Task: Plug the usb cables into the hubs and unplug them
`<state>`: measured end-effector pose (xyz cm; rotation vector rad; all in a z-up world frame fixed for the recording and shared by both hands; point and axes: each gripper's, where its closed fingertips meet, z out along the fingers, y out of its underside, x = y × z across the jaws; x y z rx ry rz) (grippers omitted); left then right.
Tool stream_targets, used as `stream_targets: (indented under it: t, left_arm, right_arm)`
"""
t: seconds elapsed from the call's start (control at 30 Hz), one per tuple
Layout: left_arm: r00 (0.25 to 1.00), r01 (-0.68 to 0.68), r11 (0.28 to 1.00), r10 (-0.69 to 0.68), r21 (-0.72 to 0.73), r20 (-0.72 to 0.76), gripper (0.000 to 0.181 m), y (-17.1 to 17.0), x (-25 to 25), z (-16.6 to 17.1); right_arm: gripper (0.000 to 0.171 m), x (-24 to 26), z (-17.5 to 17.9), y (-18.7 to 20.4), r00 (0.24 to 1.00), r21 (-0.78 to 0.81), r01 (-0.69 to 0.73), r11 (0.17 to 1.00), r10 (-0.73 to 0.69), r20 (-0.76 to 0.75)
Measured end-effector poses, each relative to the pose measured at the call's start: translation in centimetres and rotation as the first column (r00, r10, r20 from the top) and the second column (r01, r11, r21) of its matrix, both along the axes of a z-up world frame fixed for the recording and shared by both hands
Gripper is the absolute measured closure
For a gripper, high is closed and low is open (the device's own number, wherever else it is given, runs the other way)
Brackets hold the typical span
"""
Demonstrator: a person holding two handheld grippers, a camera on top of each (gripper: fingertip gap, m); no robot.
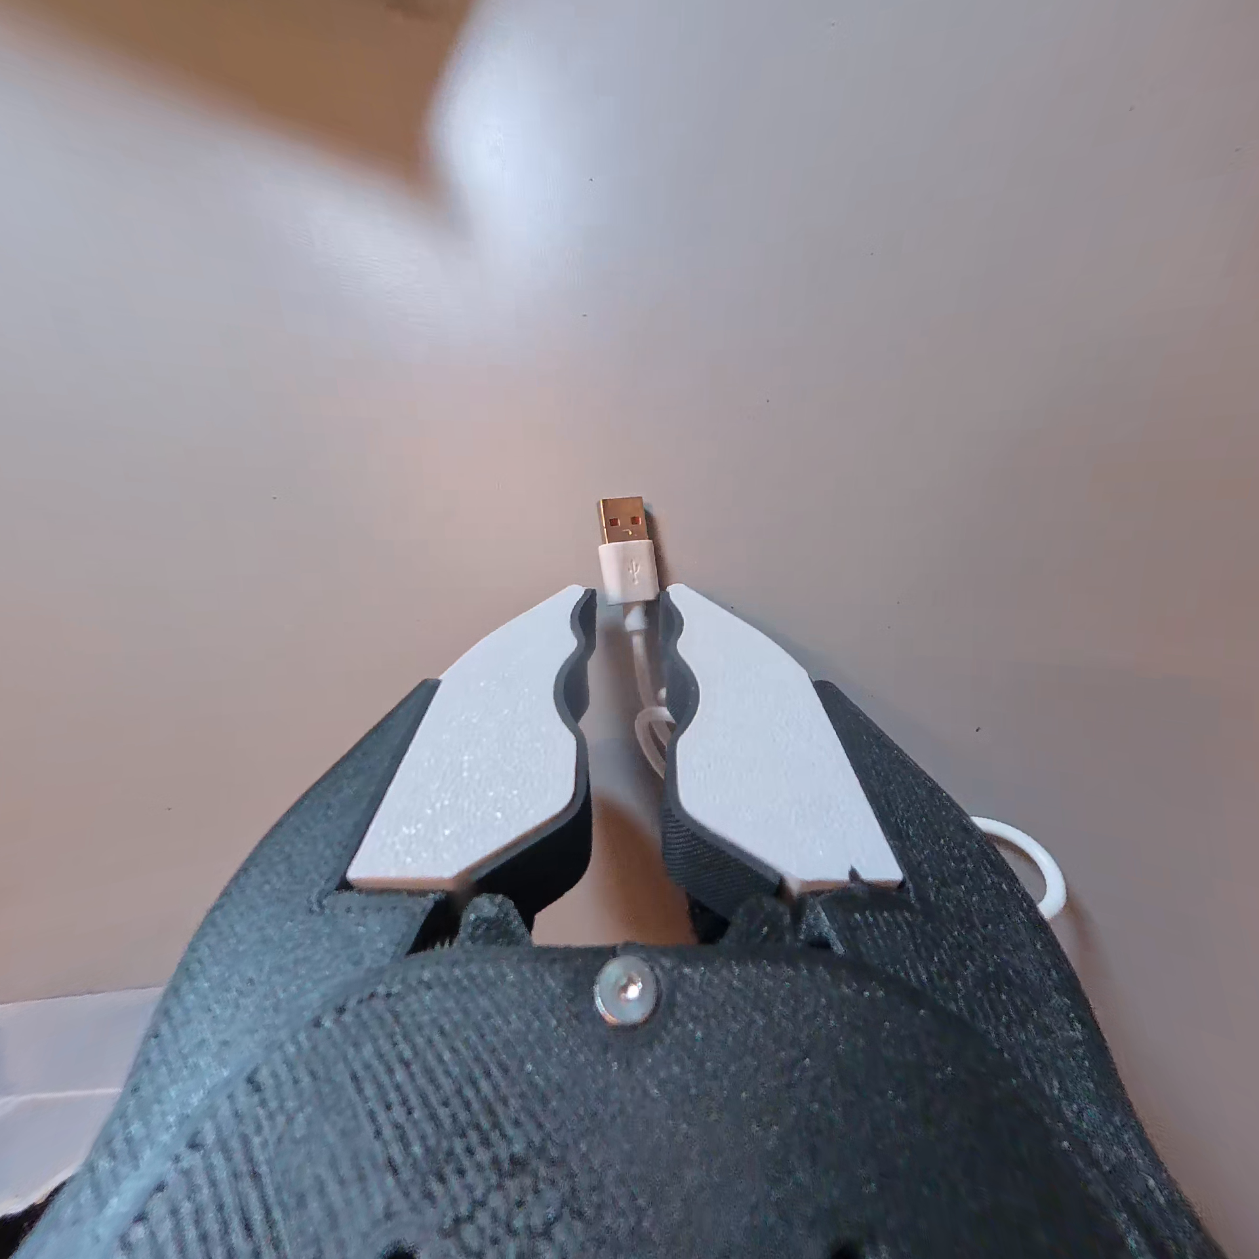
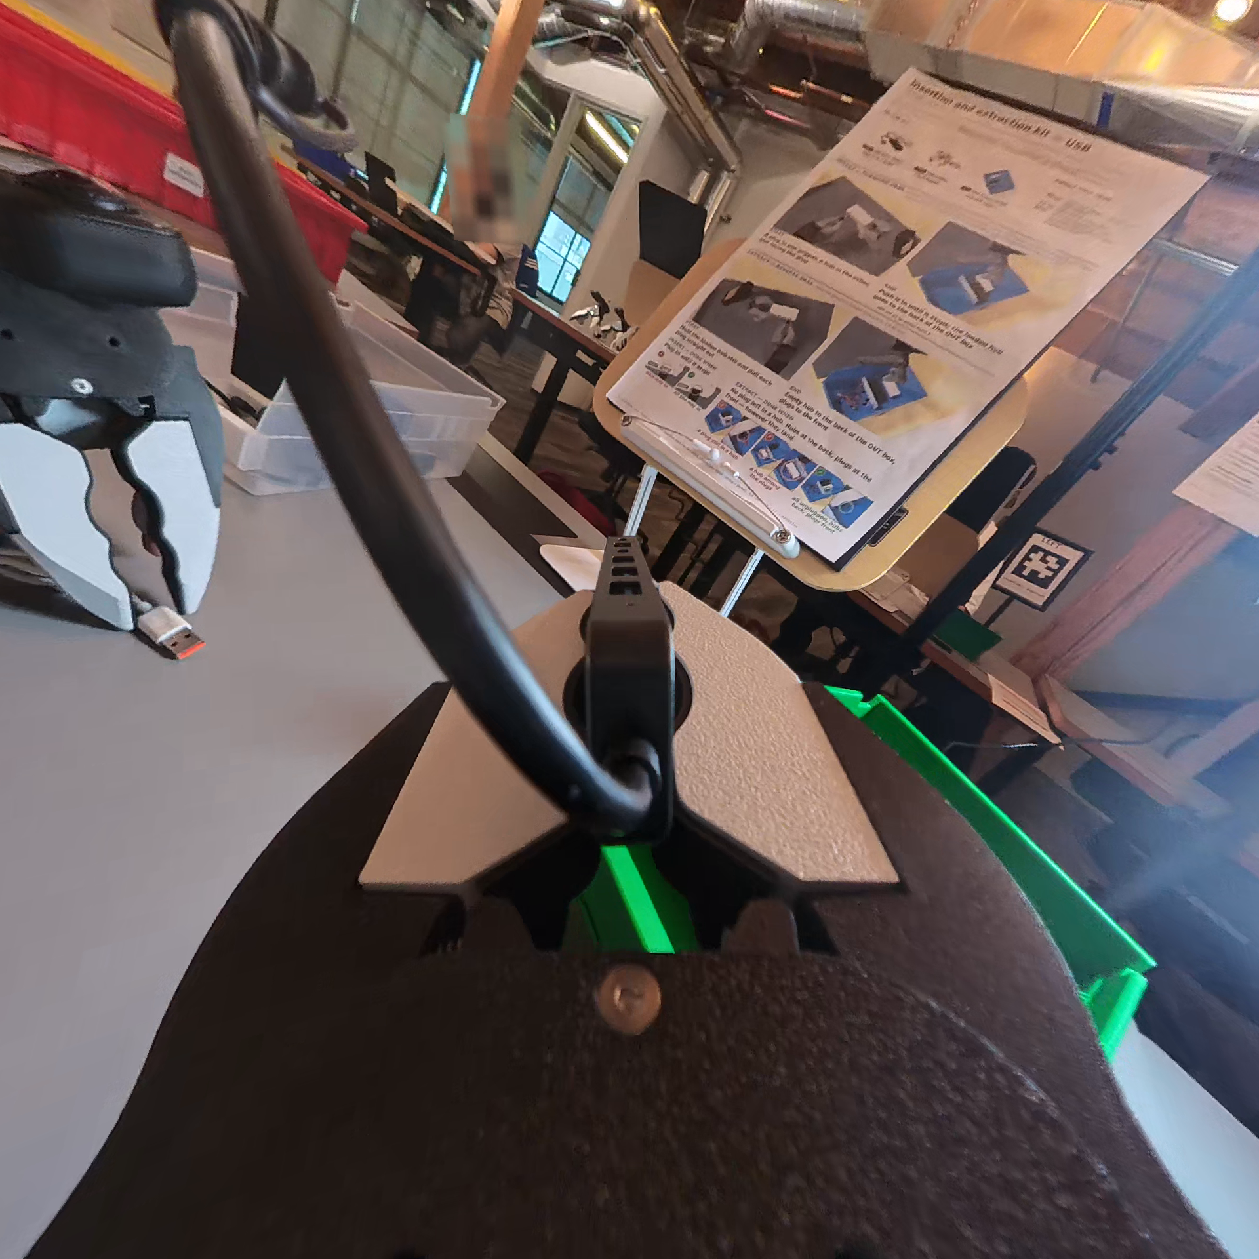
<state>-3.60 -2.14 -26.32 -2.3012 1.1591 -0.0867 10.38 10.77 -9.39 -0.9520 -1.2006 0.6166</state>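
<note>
The left gripper (image 1: 628, 594) has its fingers clamped on a white plug (image 1: 625, 552) on the counter (image 1: 272, 477). The right gripper (image 2: 630, 599) has its fingers clamped on a black hub (image 2: 627, 640).

A grey table (image 2: 136, 783) fills the foreground. Clear plastic bins (image 2: 409, 409) sit at its far edge, with a red bin (image 2: 82, 136) behind them. Right of the table, a wooden board on a stand (image 2: 783, 422) holds a printed sheet. Beyond it stand dark desks (image 2: 545, 320), windows (image 2: 565, 252) and ceiling ducts (image 2: 783, 20).
</note>
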Motion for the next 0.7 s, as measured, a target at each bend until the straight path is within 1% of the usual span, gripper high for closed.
stream_targets:
  t: [0.03,0.1,0.27,0.3,0.37,0.43,0.5,0.53,0.6,0.63,0.7]
  left_arm:
    - [1.0,0.003,1.0,-0.003,-0.005,0.007,0.164,0.0,0.1,0.0]
    - [1.0,0.017,1.0,-0.017,0.004,0.018,0.166,0.2,0.2,0.0]
    - [0.999,0.036,0.996,-0.039,0.084,0.033,0.167,1.3,0.4,0.1]
    - [0.998,0.031,0.996,-0.036,0.083,0.06,0.167,1.4,0.6,0.1]
    - [0.98,0.023,0.999,-0.03,0.037,0.198,0.167,1.1,1.4,1.0]
    - [0.922,0.023,1.0,-0.017,-0.011,0.388,0.167,0.8,2.2,3.1]
    - [0.816,0.046,0.998,-0.009,-0.05,0.577,0.167,0.3,3.1,6.0]
    - [0.76,0.066,0.996,-0.011,-0.06,0.649,0.167,-0.1,3.4,7.4]
    - [0.671,0.096,0.993,-0.012,-0.071,0.742,0.167,-0.7,3.9,9.4]
    - [0.646,0.103,0.992,-0.008,-0.076,0.764,0.167,-0.9,4.1,9.9]
    - [0.621,0.118,0.988,0.005,-0.099,0.784,0.167,-1.4,4.6,10.3]
  right_arm:
    - [0.16,-0.1,-0.2,0.0,1.0,-0.004,-0.001,1.0,0.001,0.005]
    - [0.16,-0.4,-0.6,-0.1,1.0,-0.008,-0.006,1.0,0.006,0.018]
    - [0.16,-1.2,-1.7,-0.8,0.998,-0.005,-0.038,0.999,0.038,0.05]
    - [0.16,-1.4,-1.9,-1.2,0.997,0.005,-0.052,0.999,0.051,0.056]
    - [0.161,-1.7,-2.2,-2.2,0.994,0.048,-0.085,0.995,0.081,0.072]
    - [0.16,-2.2,-2.6,-3.5,0.988,0.134,-0.12,0.984,0.104,0.117]
    - [0.16,-2.7,-3.1,-5.1,0.977,0.232,-0.157,0.96,0.118,0.175]
    - [0.16,-3.0,-3.4,-5.8,0.972,0.274,-0.175,0.946,0.122,0.202]
    - [0.16,-3.6,-3.9,-7.3,0.96,0.324,-0.217,0.921,0.142,0.24]
    - [0.16,-3.9,-4.1,-8.0,0.955,0.33,-0.238,0.914,0.158,0.251]
    - [0.16,-4.4,-4.6,-9.1,0.946,0.329,-0.27,0.905,0.186,0.266]
